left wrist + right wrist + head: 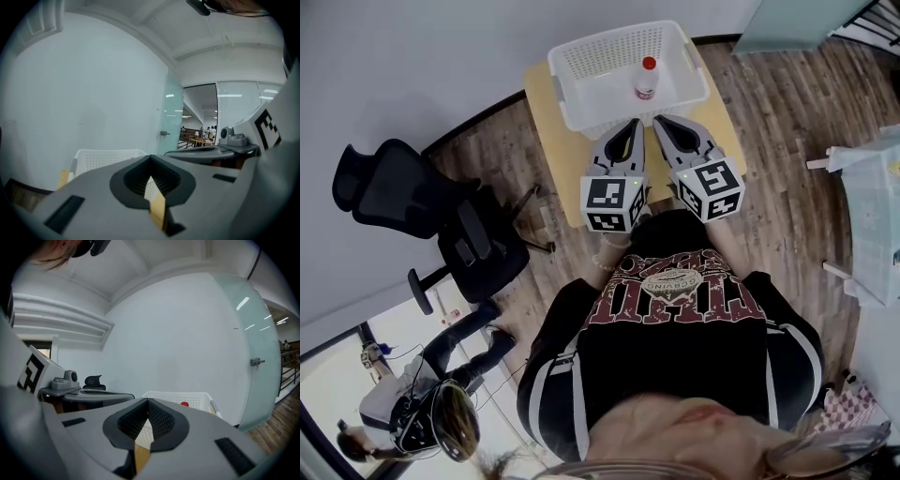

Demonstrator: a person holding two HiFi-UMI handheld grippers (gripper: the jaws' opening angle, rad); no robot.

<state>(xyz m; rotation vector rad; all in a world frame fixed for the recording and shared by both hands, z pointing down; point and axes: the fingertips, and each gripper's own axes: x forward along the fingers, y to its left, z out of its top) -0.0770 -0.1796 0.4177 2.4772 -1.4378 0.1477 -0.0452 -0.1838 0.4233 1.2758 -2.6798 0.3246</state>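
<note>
**Black shirt up close, grippers idle beyond**

Past the person's black printed shirt [675, 319], left gripper [635, 123] and right gripper [660, 120] hover side by side, both clenched w/ nothing between the jaws. Small clear red-capped bottle [646, 80] stands upright in white perforated plastic basket [581, 89] on light wooden bench [546, 122] (just ahead of the tips), untouched. Nothing lifted yet.

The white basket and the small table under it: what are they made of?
The basket looks like moulded plastic, matte white, its walls pierced with a regular grid of holes. The table seems light wood or laminate: a smooth, pale yellow top with no clear grain.
</note>
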